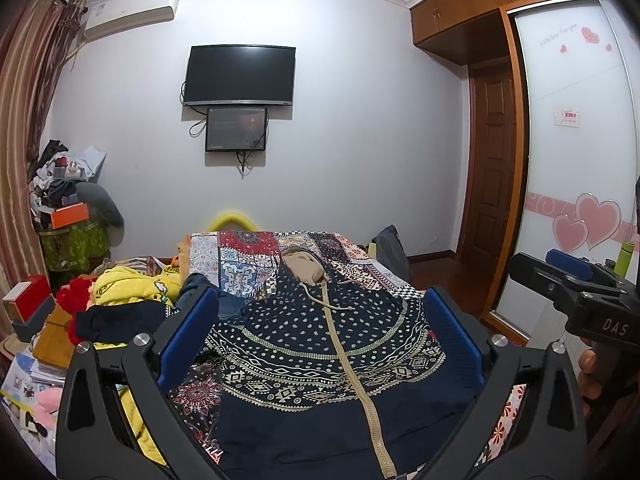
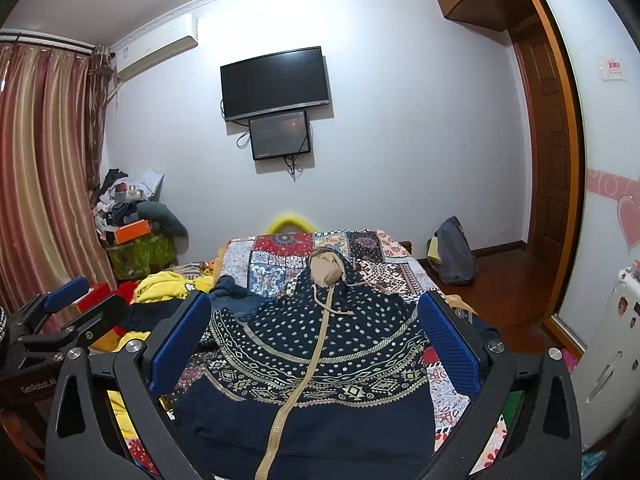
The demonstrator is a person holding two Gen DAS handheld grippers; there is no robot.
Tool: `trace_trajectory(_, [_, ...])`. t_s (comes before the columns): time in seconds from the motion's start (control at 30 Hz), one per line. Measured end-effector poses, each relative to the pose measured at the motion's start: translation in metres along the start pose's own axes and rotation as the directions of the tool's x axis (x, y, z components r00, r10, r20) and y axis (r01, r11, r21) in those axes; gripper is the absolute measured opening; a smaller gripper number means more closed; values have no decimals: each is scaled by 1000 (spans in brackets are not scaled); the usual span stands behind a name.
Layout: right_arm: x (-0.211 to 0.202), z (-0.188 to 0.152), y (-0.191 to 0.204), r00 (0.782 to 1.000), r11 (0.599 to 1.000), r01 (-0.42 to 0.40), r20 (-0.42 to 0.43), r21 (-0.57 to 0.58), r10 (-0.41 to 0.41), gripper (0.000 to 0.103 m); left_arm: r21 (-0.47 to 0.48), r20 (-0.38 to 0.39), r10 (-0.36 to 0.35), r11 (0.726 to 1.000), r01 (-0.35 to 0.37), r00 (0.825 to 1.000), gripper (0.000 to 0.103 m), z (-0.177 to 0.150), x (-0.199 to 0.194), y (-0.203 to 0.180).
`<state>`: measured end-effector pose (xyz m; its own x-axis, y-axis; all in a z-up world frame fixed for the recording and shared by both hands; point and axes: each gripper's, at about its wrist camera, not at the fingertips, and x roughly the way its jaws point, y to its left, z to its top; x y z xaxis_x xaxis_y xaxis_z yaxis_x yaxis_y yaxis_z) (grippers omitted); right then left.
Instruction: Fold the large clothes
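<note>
A navy patterned zip hoodie (image 1: 312, 344) with a beige zipper and beige-lined hood lies spread front-up on the bed, hood toward the far end; it also shows in the right wrist view (image 2: 316, 352). My left gripper (image 1: 320, 340) is open and empty, held above the hoodie's lower half, blue pads wide apart. My right gripper (image 2: 316, 344) is open and empty too, above the hoodie's hem. Each gripper shows in the other's view: the right one (image 1: 576, 280) at the right edge, the left one (image 2: 76, 304) at the left edge.
The bed has a patchwork cover (image 1: 240, 256). A pile of yellow, red and dark clothes (image 1: 128, 296) lies on its left side. Boxes and clutter (image 1: 64, 208) stand by the curtain at left. A grey bag (image 2: 452, 252) sits on the wood floor at right, near the wardrobe (image 1: 568, 160).
</note>
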<state>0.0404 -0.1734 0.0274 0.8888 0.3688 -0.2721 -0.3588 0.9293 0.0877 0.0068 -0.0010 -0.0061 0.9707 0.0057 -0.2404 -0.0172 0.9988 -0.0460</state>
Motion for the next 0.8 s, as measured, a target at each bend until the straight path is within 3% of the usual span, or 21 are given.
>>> trace_trajectory(0.8, [2,-2,0,1000,1000,1,-9,4,-1,103,-10,-7,4,1000,-4,1000,103,-2,6,2])
